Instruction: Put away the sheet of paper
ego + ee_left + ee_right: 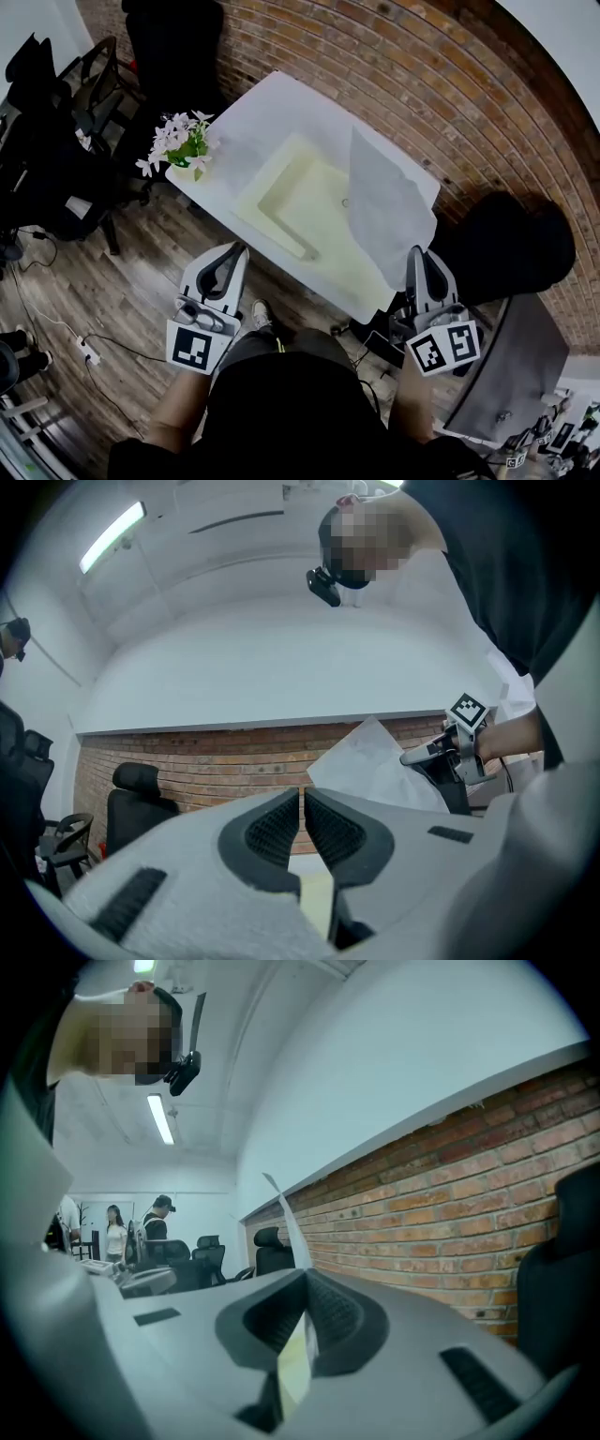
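Right gripper (419, 253) pinches the thin, limp grey-white sheet of paper (382, 211) by its near edge. The sheet stands tilted over the shallow rectangular pale-yellow tray (272, 183) on the smooth white counter (281, 103). Left gripper (236, 251) is pressed together and empty, off the counter's near edge. White flowers (181, 141) sit at the counter's left corner.

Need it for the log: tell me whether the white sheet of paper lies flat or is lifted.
Lifted: the white sheet of paper stands edge-on in the shut right gripper, held up over the pale yellow tray.
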The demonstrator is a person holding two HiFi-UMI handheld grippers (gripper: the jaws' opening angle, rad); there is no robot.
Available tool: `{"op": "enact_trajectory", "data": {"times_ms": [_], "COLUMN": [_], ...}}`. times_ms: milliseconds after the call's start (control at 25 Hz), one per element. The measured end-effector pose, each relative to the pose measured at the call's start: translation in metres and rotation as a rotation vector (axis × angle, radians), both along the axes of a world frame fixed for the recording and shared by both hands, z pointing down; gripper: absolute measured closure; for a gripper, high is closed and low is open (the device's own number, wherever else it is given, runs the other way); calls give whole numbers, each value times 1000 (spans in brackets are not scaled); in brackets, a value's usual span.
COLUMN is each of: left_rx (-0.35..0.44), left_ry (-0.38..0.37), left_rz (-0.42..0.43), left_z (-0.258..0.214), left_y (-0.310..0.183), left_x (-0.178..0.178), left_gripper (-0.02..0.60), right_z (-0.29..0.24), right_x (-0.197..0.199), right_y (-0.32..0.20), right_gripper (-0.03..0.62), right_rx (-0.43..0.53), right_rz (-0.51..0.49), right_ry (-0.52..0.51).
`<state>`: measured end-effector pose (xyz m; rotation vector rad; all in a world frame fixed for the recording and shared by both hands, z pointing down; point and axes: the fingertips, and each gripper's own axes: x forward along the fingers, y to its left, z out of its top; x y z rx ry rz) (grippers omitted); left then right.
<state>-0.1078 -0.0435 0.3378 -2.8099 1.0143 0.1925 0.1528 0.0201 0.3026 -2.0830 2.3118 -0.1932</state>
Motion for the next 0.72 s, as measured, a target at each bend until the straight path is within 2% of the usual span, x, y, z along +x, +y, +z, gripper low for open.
{"op": "enact_trajectory", "data": {"times_ms": [280, 400, 560, 720], "left_rx": [-15, -34, -9, -19], "left_ry": [12, 22, 0, 4], "left_rz": [38, 28, 27, 26], "left_z": [5, 3, -5, -6], "left_y": [-24, -29, -33, -39], "left_x": [16, 21, 27, 35], "left_gripper": [543, 544, 545, 544], "right_z": [6, 8, 14, 22], "right_x": [11, 14, 21, 29], "right_y": [-18, -24, -32, -37], "right_gripper": [579, 579, 579, 579], "right_rx": [-14, -7, -16, -29], "right_rz": [28, 15, 3, 6], "right_ry": [-9, -29, -55, -70]}}
